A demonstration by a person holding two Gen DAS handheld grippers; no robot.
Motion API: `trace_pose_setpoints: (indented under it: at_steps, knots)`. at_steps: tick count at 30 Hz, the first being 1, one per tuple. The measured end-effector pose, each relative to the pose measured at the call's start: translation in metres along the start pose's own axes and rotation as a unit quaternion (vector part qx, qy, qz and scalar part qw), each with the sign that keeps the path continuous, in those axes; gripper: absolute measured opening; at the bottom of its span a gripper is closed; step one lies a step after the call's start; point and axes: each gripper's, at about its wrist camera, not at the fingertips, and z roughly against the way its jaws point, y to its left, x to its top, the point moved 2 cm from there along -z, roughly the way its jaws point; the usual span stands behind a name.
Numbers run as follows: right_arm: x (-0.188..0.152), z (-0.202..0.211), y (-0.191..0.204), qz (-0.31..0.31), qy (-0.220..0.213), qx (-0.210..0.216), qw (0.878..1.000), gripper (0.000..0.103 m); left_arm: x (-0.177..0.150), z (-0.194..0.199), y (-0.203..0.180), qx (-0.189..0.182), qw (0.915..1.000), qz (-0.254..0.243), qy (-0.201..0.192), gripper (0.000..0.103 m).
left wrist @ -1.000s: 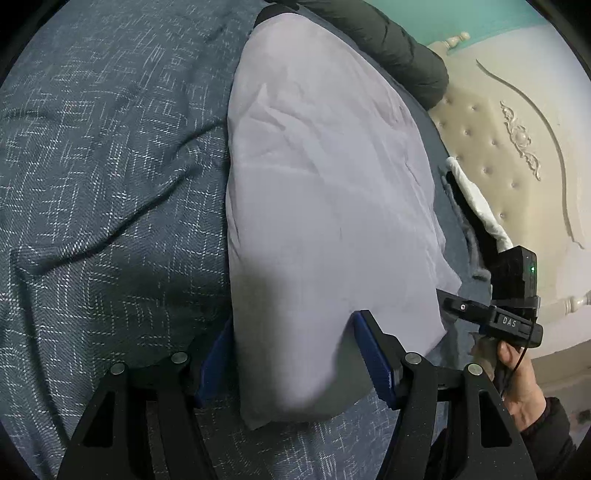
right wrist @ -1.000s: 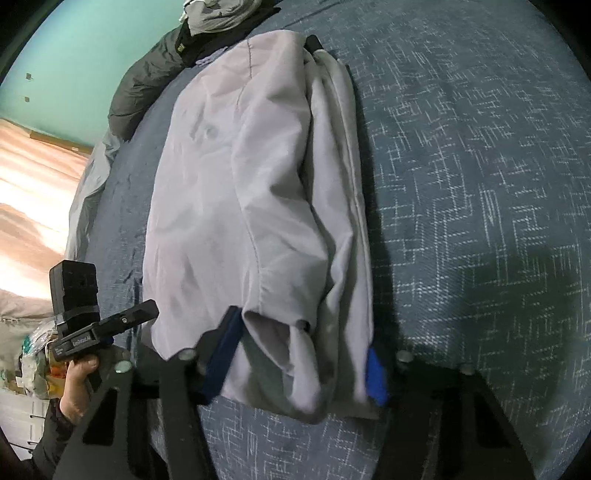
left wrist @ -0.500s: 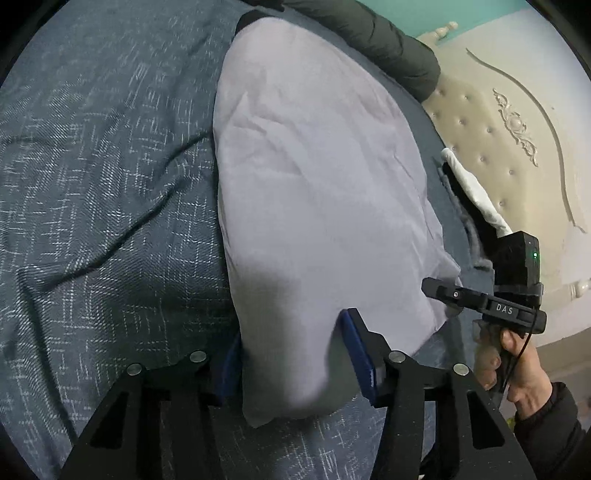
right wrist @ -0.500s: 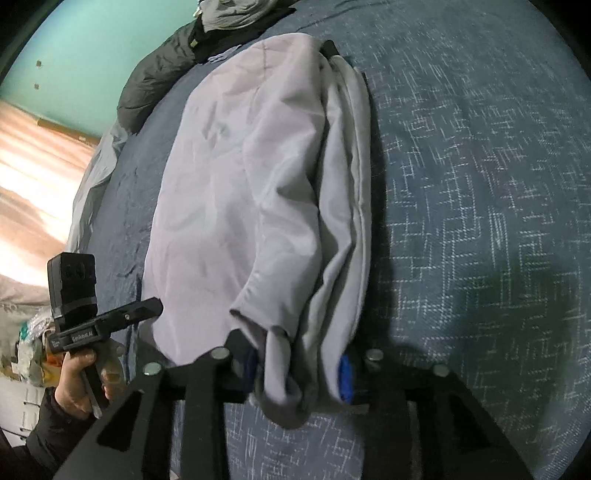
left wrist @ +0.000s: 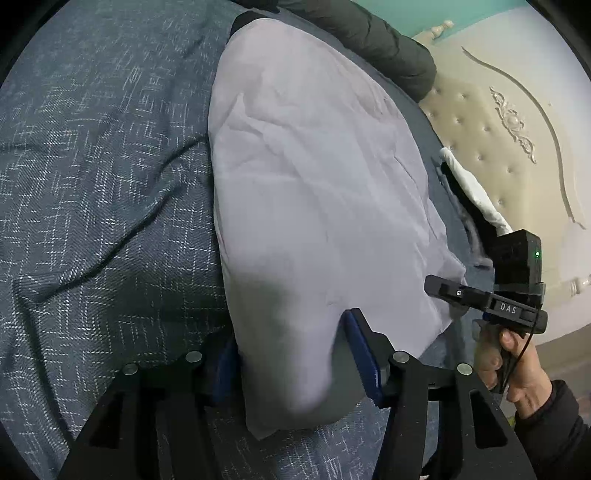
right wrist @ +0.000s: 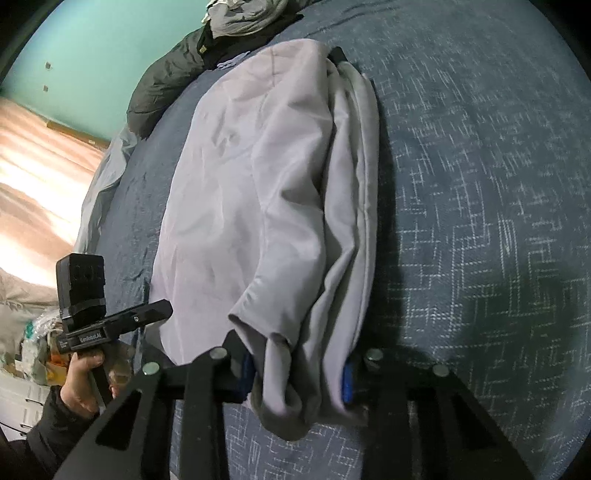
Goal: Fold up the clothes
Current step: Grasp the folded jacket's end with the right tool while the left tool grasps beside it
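Observation:
A pale grey garment (left wrist: 314,192), folded into a long strip, lies lengthwise on the dark blue patterned bedspread (left wrist: 103,177). My left gripper (left wrist: 295,362) is closed over the strip's near corner, and the cloth fills the gap between its blue pads. In the right wrist view the same garment (right wrist: 240,192) shows its layered edge. There my right gripper (right wrist: 297,376) pinches the bunched near end, which bulges out between the pads. Each view also shows the other gripper, held in a person's hand (left wrist: 517,373) beside the garment.
A dark puffy jacket (left wrist: 373,40) lies at the far end of the bed, with grey clothes (right wrist: 243,18) piled on it. A cream tufted headboard (left wrist: 491,147) stands on the right. Wooden floor (right wrist: 33,184) runs along the bed's other side. Open bedspread (right wrist: 480,221) lies beside the strip.
Both grippers went from standing wide around the garment's near end to closed on it. The right one narrowed most, bunching the cloth, and both have lifted slightly.

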Motion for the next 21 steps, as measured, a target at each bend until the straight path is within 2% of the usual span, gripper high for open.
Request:
trace_pose_setpoints:
  at_steps: [3,6,9,10,14,17,21]
  knots:
    - [0.002,-0.005,-0.005,-0.017,-0.002,0.009,1.000,0.040,0.002,-0.003,0.006,-0.011,0.9999,0.009,0.006,0.060]
    - [0.001,0.000,0.001,0.000,-0.018,0.004,1.000,0.040,0.005,-0.005,0.008,-0.019,0.9997,0.013,0.009,0.062]
    - [0.001,0.005,0.007,0.017,-0.034,-0.002,0.999,0.030,0.006,-0.003,0.004,-0.016,0.9998,0.007,0.005,0.062]
    - [0.001,0.006,0.009,0.023,-0.039,-0.004,0.999,0.025,0.006,-0.001,-0.003,-0.009,0.9999,-0.004,-0.002,0.059]
    - [0.006,0.015,0.022,0.043,-0.052,-0.010,0.998,0.020,0.010,0.008,-0.020,0.005,0.9994,-0.027,-0.021,0.050]
    - [0.014,0.028,0.036,0.058,-0.060,-0.010,0.996,0.019,0.015,0.022,-0.034,0.008,0.9984,-0.045,-0.033,0.044]
    - [0.019,0.050,0.047,0.073,-0.077,-0.005,0.994,0.018,0.022,0.043,-0.055,0.009,0.9964,-0.068,-0.050,0.042]
